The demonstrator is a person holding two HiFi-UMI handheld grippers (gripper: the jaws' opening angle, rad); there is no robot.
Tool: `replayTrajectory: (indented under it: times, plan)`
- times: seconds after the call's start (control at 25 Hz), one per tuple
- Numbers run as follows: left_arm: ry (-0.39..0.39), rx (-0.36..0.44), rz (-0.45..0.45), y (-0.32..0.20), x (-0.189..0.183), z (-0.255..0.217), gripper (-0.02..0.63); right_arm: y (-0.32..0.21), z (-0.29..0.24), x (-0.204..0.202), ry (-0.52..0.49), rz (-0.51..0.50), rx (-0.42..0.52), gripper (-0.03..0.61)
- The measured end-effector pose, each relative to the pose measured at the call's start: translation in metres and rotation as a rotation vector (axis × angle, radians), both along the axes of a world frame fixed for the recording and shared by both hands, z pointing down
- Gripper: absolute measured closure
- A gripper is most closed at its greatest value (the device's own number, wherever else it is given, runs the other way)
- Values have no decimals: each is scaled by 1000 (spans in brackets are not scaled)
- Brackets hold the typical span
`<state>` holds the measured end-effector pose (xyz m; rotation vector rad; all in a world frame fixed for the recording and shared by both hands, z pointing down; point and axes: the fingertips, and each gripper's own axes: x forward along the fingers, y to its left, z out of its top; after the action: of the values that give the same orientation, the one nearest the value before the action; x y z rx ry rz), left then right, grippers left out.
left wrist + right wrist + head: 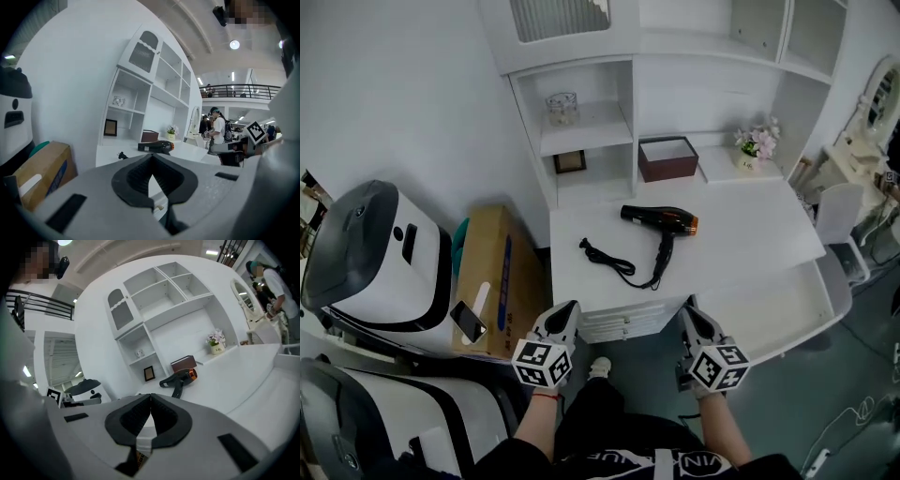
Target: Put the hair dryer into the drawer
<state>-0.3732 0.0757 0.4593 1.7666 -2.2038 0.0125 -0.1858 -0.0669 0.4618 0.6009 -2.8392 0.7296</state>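
So, both grippers are low at the near edge of the desk [750,234], neither one touching anything. The left gripper [571,307] has its jaws pressed together with nothing between them, and its own view shows the same [151,157]. The right gripper [689,312] is also closed and empty [150,397]. They sit side by side, well apart from each other, both pointing toward the desk.

The hair dryer [661,221] lies on its side on the white desk top, roughly mid-desk, black body with an orange ring at the right end and the handle pointing toward the person. Its black cord [619,262] runs left across the desk top, with the plug at the far left end. The hair dryer is well clear of both grippers and not in the drawer.

The drawer [769,314] is a wide white one, pulled out below the desk's front edge on the right, just beside the right gripper.

At the back of the desk stand a dark brown box [667,157], a small pot of flowers [757,143] and a picture frame [570,161] in the shelf unit. A cardboard box [492,277] stands left of the desk with a phone [467,321] on top.
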Motion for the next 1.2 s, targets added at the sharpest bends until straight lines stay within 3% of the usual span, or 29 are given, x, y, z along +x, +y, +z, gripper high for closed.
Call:
replayTrajectory:
  times: [0.16, 0.32, 0.6, 0.72, 0.88, 1.0, 1.08, 1.2]
  plan:
    - [14, -52, 76, -32, -27, 16, 609, -19, 14, -34, 49, 27, -12, 575]
    - [-16, -154, 206, -57, -43, 38, 608, -32, 33, -62, 96, 59, -47, 575]
    - [-152, -276, 384, -108, -76, 54, 580, -68, 49, -91, 150, 142, -78, 575]
    - [-271, -378, 568, -128, -71, 74, 537, -83, 51, -100, 157, 194, -85, 575]
    - [-545, -549, 841, -141, -68, 97, 477, -93, 55, -109, 162, 256, -94, 575]
    - [-712, -633, 1032, -149, -68, 110, 446, -94, 60, -111, 186, 286, -102, 575]
    - [-769, -668, 1116, -158, -72, 116, 414, -96, 64, -110, 206, 295, -108, 575]
    - [-786, -770, 1219, -162, -77, 125, 402, -100, 67, -106, 217, 308, -121, 575]
